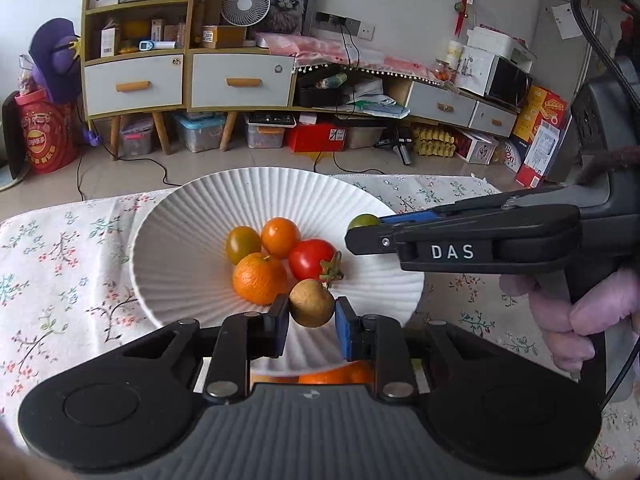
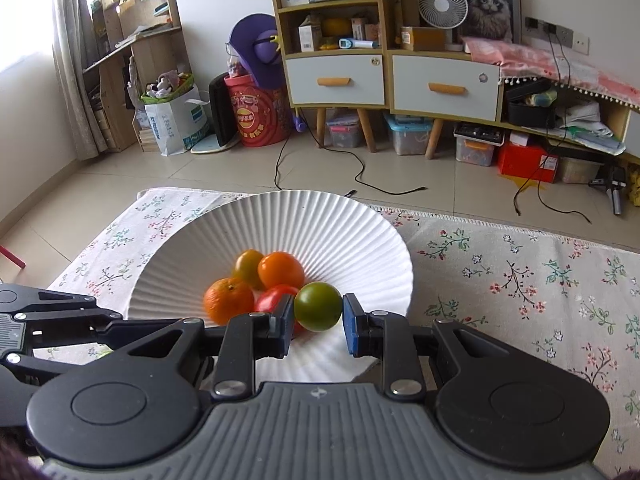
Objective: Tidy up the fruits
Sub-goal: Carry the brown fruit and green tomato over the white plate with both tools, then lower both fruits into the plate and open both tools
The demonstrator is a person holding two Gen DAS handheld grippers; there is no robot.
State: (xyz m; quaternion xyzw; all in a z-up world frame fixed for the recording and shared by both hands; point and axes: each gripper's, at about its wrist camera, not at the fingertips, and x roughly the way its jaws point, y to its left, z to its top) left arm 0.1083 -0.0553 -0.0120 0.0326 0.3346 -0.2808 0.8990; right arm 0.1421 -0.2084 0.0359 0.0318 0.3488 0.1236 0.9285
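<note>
A flowered tablecloth [image 1: 60,248] covers the table, and on it sits a white ribbed plate [image 1: 192,216], the biggest of the task's things. In the left wrist view the plate fills the middle of the frame; in the right wrist view its rim [image 2: 360,232] rises toward twelve o'clock.

Four fruits lie grouped in the hollow of the plate. The largest is a dimpled orange [image 1: 259,279], at about seven o'clock in the group. At three o'clock from it lies a red tomato [image 1: 312,259] with its green stalk pointing to four o'clock. At twelve o'clock sits a smooth orange tomato [image 1: 280,237], and at ten o'clock a yellow-green tomato [image 1: 242,244], touching its neighbour.

The left gripper [image 1: 311,316] is clenched on a small brown fruit [image 1: 311,303]: the fruit sits squarely between the two blue pads, both touching its sides, held over the plate's near rim at six o'clock from the group.

The right gripper [image 2: 317,322] grasps a green tomato [image 2: 319,306] in the same way, the fruit pinched between its pads [image 2: 352,330] above the plate, at four o'clock from the group. From the left wrist view this gripper [image 1: 362,236] reaches in from three o'clock, and only the top of the green tomato [image 1: 363,221] shows behind its tip.
</note>
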